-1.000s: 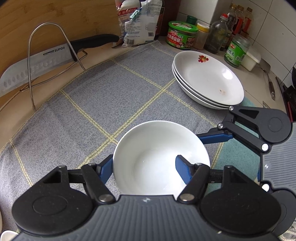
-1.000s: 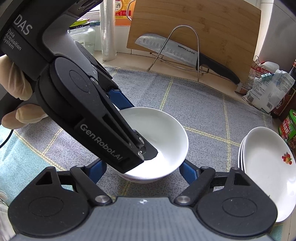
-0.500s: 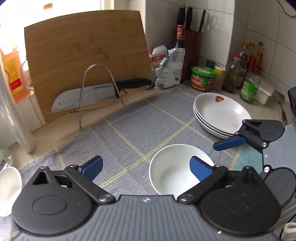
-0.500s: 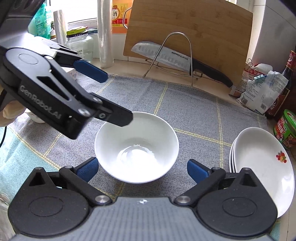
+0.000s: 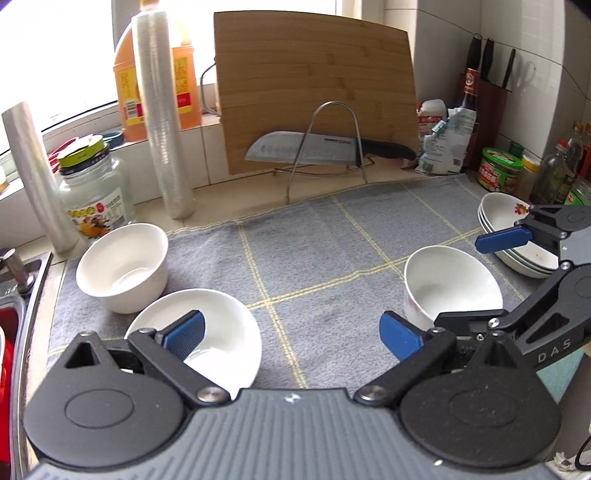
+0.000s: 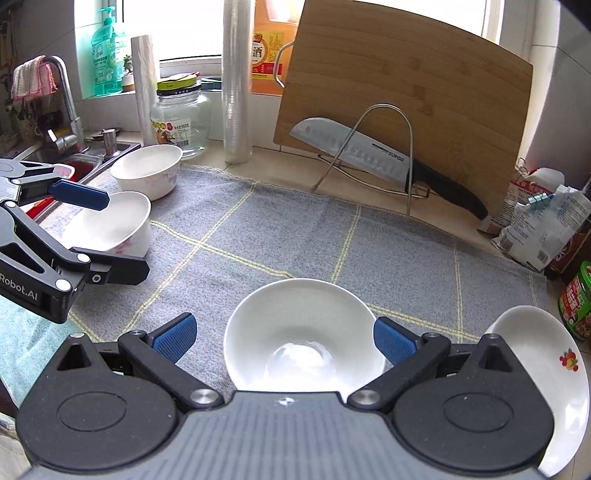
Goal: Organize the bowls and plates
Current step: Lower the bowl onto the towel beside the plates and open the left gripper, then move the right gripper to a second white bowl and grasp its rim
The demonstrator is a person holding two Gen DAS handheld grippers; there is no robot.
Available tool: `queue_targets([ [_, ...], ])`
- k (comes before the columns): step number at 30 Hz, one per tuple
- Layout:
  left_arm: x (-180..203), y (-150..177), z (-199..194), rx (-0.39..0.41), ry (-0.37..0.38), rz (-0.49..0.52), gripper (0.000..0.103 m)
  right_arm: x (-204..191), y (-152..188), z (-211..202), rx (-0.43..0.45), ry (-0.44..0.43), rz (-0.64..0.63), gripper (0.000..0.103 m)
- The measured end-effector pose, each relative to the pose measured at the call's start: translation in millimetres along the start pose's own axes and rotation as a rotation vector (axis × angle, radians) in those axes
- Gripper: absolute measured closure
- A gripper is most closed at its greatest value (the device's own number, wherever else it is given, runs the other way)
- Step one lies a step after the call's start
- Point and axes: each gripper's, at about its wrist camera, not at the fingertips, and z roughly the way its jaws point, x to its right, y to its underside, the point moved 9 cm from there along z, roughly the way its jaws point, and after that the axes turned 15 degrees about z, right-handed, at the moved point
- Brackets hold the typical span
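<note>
With both hand-held grippers released, step in hand is fetching the next bowl. Left hand-held gripper [image 5: 291, 332] stands above bowl 2 [image 5: 207, 332]; bowl 1 [image 6: 303, 336] sits between the right hand-held gripper [image 6: 284, 336] fingers. Next: close on a rim. 1 s ago, left gripped bowl 1.

Bright window [image 6: 192, 26], white tiled wall [image 5: 532, 55], beige countertop [image 5: 229, 199], steel sink [image 6: 79, 157]

I see a grey cloth [image 6: 295, 236] with yellow lines, white bowls [image 6: 304, 334], a white plate [image 6: 554, 354] with red flower, my tools' blue pads [image 6: 173, 338]
</note>
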Motion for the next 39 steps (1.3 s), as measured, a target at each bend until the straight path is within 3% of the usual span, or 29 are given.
queue_targets([
  [8,-33,39,-20,-0.030,-0.101,-0.079,0.003,-44,-14,16,-0.018,-0.082,-0.093,0.000],
  [12,-43,60,-23,-0.050,-0.101,-0.105,0.003,-63,-19,23,-0.025,-0.111,-0.128,0.000],
  [17,-55,81,-19,-0.090,-0.139,-0.076,0.003,-85,-28,30,-0.021,-0.143,-0.154,0.000],
  [22,-64,89,-8,-0.092,-0.117,-0.080,0.003,-99,-34,38,-0.026,-0.149,-0.170,0.000],
  [34,-65,91,28,-0.091,0.034,-0.081,0.003,-120,-40,60,-0.083,-0.172,-0.141,0.000],
  [39,-65,86,32,-0.050,0.063,-0.081,0.004,-133,-40,72,-0.115,-0.179,-0.160,0.000],
])
